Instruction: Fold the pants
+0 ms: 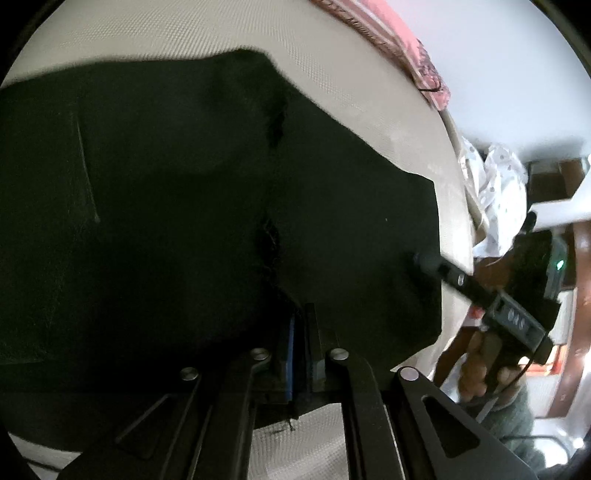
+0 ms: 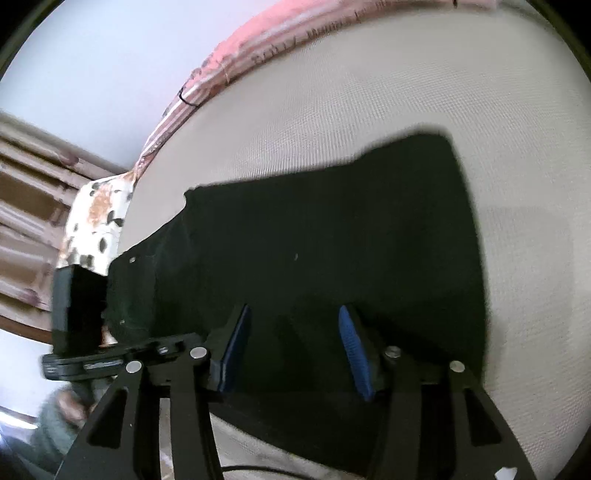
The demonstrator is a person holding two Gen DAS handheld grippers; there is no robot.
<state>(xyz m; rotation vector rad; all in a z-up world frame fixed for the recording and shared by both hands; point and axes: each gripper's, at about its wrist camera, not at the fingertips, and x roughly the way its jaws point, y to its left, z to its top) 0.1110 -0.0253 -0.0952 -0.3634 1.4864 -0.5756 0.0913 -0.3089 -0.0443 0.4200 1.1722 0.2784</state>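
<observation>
Black pants (image 1: 166, 192) lie spread on a beige woven bed surface (image 1: 192, 33). My left gripper (image 1: 300, 317) is shut on the pants, its blue pads pressed together with a bunch of the near edge pinched between them. In the right wrist view the pants (image 2: 332, 229) stretch away as a flat dark panel. There my right gripper (image 2: 295, 310) stands open, blue pads well apart over the cloth, not pressing it. From the left wrist view the right gripper (image 1: 424, 260) has its tip at the pants' right edge.
A pink striped cloth (image 2: 221, 74) runs along the bed's far edge. A white spotted cloth (image 1: 498, 184) lies beside the bed. A person's hand (image 1: 476, 373) grips the right tool's handle. Wooden furniture (image 2: 26, 206) stands past the bed.
</observation>
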